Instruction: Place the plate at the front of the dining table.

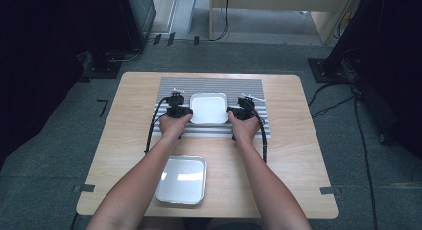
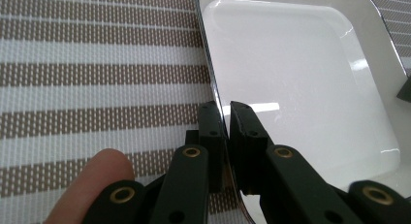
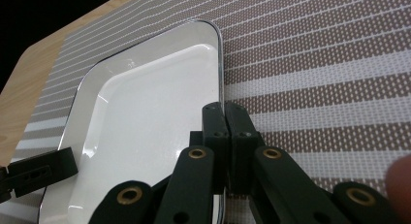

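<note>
White tray (image 1: 209, 108) flat, square to table, rims in both claws.

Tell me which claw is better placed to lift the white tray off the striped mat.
Neither alone: the left claw and right claw each pinch an opposite rim of the white tray, so a level lift likely needs both together.

High view looks down; both gripper views sit close, sharing the white tray (image 1: 209, 108).

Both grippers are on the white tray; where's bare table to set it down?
Bare wood lies right of the metal tray, past the right forearm, and left of the striped mat. The mat's middle is crowded: white tray, left gripper, right gripper.
</note>
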Demonstrator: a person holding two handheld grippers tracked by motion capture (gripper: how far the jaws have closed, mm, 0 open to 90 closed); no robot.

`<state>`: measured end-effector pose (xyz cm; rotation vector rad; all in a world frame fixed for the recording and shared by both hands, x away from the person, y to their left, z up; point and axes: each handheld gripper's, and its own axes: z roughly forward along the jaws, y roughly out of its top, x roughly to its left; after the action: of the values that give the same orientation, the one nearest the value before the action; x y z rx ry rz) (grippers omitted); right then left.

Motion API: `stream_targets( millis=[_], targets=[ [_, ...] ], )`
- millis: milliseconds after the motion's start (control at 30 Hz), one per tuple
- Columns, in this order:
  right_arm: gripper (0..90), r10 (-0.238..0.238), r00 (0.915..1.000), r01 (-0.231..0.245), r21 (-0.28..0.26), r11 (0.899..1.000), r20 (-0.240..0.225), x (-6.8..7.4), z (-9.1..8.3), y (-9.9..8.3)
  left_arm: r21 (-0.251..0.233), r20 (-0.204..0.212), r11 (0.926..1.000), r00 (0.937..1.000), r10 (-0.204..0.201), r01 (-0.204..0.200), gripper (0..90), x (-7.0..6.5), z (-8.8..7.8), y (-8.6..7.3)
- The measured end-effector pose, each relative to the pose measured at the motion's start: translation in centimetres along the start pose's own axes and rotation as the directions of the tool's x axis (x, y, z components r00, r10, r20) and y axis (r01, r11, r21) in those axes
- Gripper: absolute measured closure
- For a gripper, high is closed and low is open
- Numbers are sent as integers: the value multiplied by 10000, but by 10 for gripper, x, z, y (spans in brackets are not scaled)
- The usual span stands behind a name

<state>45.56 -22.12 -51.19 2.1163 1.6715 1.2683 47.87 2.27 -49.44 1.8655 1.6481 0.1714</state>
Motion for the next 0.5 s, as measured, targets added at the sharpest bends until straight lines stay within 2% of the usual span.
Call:
stream_targets(
  millis=[167, 500],
  targets=[
    [899, 228, 9997, -227, -116, 9997, 99, 1, 5, 4, -177, -305, 9998, 9995, 9, -14, 869, -2, 5, 12],
    [899, 146, 9996, -141, -185, 9997, 250, 2, 14, 14, -170, -300, 9998, 9994, -146, 141, 867, 0, 14, 20]
  ],
)
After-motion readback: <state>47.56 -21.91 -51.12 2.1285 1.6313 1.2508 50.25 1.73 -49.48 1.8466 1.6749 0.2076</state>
